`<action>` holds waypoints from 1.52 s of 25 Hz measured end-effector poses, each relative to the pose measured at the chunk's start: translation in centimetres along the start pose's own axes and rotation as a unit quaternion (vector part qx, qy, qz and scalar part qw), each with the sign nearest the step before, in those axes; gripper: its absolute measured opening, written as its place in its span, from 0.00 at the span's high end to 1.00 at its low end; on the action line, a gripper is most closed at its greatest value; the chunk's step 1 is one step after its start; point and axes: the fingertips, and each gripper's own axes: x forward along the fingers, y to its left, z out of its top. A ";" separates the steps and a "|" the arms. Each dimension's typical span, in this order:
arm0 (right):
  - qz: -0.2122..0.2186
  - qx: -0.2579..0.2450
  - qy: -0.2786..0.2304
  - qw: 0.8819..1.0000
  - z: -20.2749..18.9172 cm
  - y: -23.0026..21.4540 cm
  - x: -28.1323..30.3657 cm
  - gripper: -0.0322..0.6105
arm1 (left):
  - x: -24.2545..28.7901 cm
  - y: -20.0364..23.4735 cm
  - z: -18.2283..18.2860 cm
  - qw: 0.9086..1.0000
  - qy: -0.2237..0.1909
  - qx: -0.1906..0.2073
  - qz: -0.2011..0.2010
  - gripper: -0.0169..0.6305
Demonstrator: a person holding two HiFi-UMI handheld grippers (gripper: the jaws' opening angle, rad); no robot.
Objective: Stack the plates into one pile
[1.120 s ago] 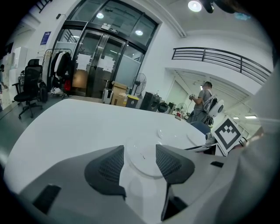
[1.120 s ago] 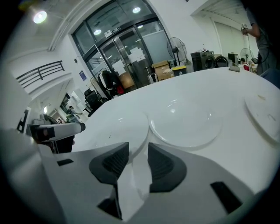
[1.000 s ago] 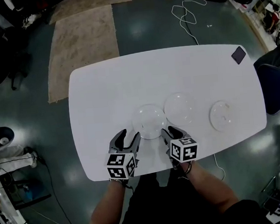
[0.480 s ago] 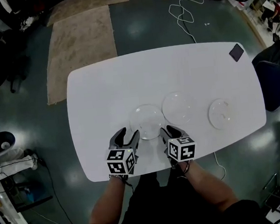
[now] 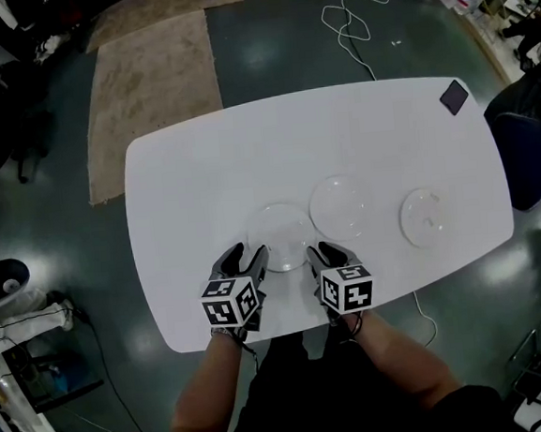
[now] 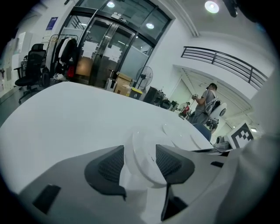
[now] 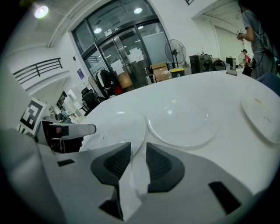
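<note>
A white table (image 5: 246, 147) fills the middle of the head view, on a dark floor with a beige rug (image 5: 151, 89) at upper left. Three pale plates lie unstacked in a row: the left plate (image 5: 279, 230) below centre, the middle plate (image 5: 342, 204) just beside it, the right plate (image 5: 428, 215) apart toward the right. At lower centre, the left gripper (image 5: 246, 255) has its jaws spread, the left plate's near rim between them, ungripped. The right gripper (image 5: 327, 250) has just been closing; its narrow jaws seem to reach that rim without pinching it. The step looks like grasping the left plate. The next move calls for a firm pinch, then a lift onto the middle plate.
</note>
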 end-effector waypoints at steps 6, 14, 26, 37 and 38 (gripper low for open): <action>0.001 -0.004 0.002 1.000 -0.1 0.0 0.0 0.76 | 0.7 0.0 0.0 1.000 0.006 -0.026 -0.011 0.62; 0.004 -0.007 0.004 1.000 -0.1 -0.1 -0.1 0.76 | 1.6 -1.0 0.0 0.999 0.016 -0.028 -0.025 0.62; -0.004 -0.019 0.007 1.000 -0.1 -0.3 -0.2 0.80 | 1.1 -1.0 0.2 0.999 0.020 -0.027 -0.020 0.85; -0.003 -0.026 0.010 1.000 -0.2 -0.4 0.0 0.82 | 0.1 -2.0 0.6 0.996 0.001 -0.075 -0.051 0.90; -0.002 -0.026 0.010 1.000 -0.2 -0.3 0.0 0.82 | -0.1 -2.0 0.7 0.995 -0.002 -0.082 -0.055 0.90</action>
